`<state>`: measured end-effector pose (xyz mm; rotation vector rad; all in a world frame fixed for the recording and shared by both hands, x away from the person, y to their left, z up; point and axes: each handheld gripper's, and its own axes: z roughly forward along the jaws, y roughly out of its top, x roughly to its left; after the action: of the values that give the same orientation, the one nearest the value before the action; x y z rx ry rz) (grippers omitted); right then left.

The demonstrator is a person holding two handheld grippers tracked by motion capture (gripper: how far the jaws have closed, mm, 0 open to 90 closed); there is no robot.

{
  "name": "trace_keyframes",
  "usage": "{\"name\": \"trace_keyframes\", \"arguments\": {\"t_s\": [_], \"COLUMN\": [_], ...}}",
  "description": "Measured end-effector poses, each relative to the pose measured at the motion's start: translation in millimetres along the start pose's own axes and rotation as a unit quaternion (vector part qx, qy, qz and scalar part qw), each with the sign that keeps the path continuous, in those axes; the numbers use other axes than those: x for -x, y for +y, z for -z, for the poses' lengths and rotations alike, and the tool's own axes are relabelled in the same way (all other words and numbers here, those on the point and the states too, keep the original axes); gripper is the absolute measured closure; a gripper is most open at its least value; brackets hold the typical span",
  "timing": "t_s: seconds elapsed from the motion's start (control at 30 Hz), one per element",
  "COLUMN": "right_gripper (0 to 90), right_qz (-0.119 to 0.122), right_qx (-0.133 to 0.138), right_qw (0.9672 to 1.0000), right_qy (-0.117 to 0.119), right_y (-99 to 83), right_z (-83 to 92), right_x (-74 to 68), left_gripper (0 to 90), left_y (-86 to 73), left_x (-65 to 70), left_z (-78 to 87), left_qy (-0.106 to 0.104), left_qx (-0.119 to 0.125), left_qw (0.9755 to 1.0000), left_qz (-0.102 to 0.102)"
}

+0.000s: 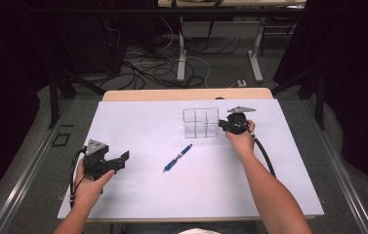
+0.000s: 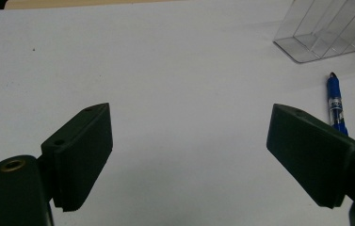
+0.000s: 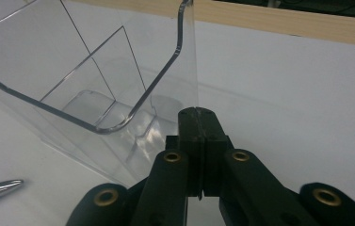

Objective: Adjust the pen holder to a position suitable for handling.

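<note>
A clear plastic organizer (image 1: 200, 122) with several compartments stands at the back middle of the white table (image 1: 137, 122). My right gripper (image 1: 222, 125) is at its right side, shut on the thin side wall; in the right gripper view the wall of the organizer (image 3: 95, 94) runs down into the seam of the closed jaws of the right gripper (image 3: 197, 113). A blue pen (image 1: 177, 158) lies on the table in front of the organizer. My left gripper (image 1: 123, 158) stands open at the front left with nothing between its jaws. The left gripper (image 2: 189, 117) faces the pen (image 2: 335, 103) and the organizer (image 2: 323, 33).
The pen's silver tip (image 3: 3, 186) lies at the lower left of the right gripper view. A wooden strip (image 1: 186, 94) borders the table's far edge. Beyond it are desk legs and cables on the floor (image 1: 172, 63).
</note>
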<state>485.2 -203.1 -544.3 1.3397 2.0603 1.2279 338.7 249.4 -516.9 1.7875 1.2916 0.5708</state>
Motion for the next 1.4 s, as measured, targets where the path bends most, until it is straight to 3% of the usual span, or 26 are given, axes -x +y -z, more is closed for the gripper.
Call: {"name": "trace_keyframes", "arguments": {"t_s": [0.27,0.63,1.13,1.4], "right_gripper": [90.0,90.0,89.9,80.0], "right_qz": [0.002,-0.002,0.007,0.011], "right_qx": [0.005,0.015,0.010,0.014], "right_qw": [0.9999,0.9997,0.9995,0.9997], "right_qy": [0.014,0.021,0.028,0.014], "right_y": [0.6,0.7,4.4,9.3], "right_z": [-9.1,-17.8,-19.6,-6.2], "right_x": [-18.5,-29.7,-32.5,-30.5], "left_gripper": [15.0,15.2,15.9,16.1], "left_y": [0.2,0.0,0.6,0.6], "left_x": [0.1,1.4,2.3,1.9], "left_z": [0.1,-0.5,-0.2,-0.1], "left_qy": [-0.001,-0.004,-0.007,-0.005], "left_qx": [-0.002,-0.002,-0.002,-0.003], "left_qw": [1.0000,1.0000,1.0000,1.0000], "left_qz": [-0.001,0.000,-0.003,-0.004]}}
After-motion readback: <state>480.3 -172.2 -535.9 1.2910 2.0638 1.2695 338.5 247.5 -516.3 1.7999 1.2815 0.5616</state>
